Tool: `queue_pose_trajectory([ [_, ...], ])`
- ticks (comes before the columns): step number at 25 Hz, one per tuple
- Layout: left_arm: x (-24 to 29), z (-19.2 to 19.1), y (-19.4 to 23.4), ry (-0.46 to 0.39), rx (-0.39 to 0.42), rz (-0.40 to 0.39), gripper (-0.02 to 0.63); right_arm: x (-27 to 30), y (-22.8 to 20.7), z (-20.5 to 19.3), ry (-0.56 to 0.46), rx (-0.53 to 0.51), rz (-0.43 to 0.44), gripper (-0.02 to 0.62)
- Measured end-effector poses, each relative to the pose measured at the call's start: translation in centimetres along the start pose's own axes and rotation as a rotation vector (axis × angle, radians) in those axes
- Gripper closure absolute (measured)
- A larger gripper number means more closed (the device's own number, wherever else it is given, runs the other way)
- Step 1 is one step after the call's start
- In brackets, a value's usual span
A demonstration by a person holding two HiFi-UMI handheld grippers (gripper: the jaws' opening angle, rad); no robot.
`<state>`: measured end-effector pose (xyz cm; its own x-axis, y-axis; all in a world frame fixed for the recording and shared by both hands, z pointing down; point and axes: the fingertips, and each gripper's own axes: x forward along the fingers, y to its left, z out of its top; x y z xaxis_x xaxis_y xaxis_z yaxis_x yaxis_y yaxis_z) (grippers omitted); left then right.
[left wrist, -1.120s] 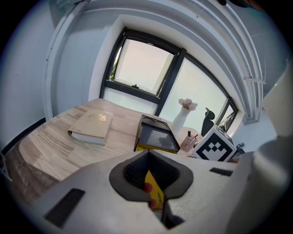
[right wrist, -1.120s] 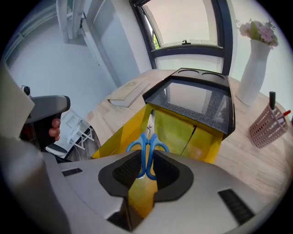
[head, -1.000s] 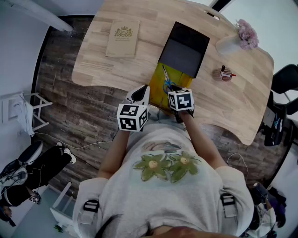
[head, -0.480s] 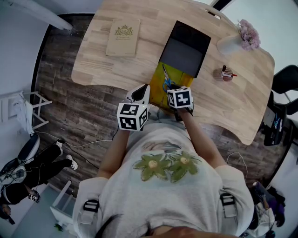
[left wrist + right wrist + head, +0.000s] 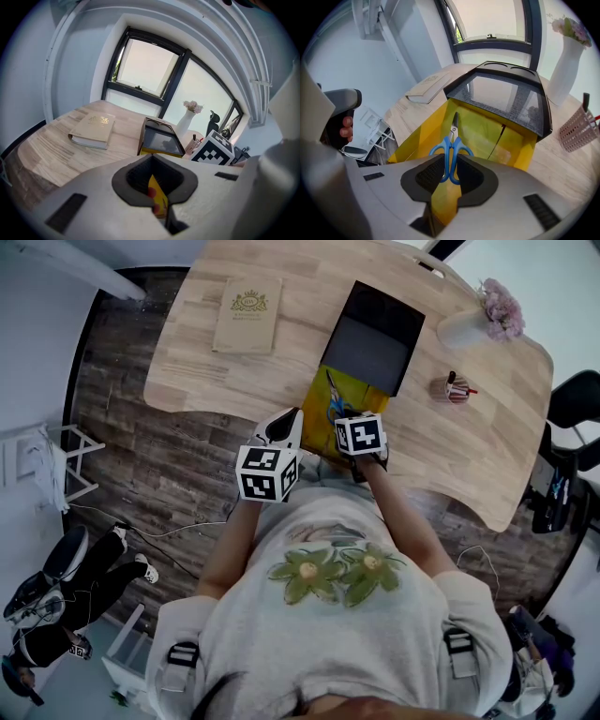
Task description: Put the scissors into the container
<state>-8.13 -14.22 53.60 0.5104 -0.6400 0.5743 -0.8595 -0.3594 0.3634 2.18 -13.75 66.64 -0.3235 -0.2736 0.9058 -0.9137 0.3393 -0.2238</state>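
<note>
Last second: almost no change. Right gripper (image 5: 450,177) is creeping slightly toward yellow box (image 5: 417,133), its jaws staying clamped on scissors (image 5: 451,149) at blue handles. Scissors are hanging over open box, not yet released, so drop is likely pending. Long axis is running along gripper line, blades pointing away and down toward black lid (image 5: 506,93). Left gripper (image 5: 154,185) is pinching yellow flap (image 5: 158,197), probably steadying box.

The container (image 5: 314,420) is lying open on its near side, its black lid (image 5: 375,334) leaning over the far end; bare table (image 5: 281,362) is stretching left to the book (image 5: 247,317).
</note>
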Motion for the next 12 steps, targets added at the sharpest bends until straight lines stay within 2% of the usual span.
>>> queue_pose_trajectory([
  [12, 0.01, -0.01, 0.12, 0.005, 0.004, -0.001, 0.601, 0.67, 0.10, -0.21, 0.029, -0.015, 0.000, 0.512],
])
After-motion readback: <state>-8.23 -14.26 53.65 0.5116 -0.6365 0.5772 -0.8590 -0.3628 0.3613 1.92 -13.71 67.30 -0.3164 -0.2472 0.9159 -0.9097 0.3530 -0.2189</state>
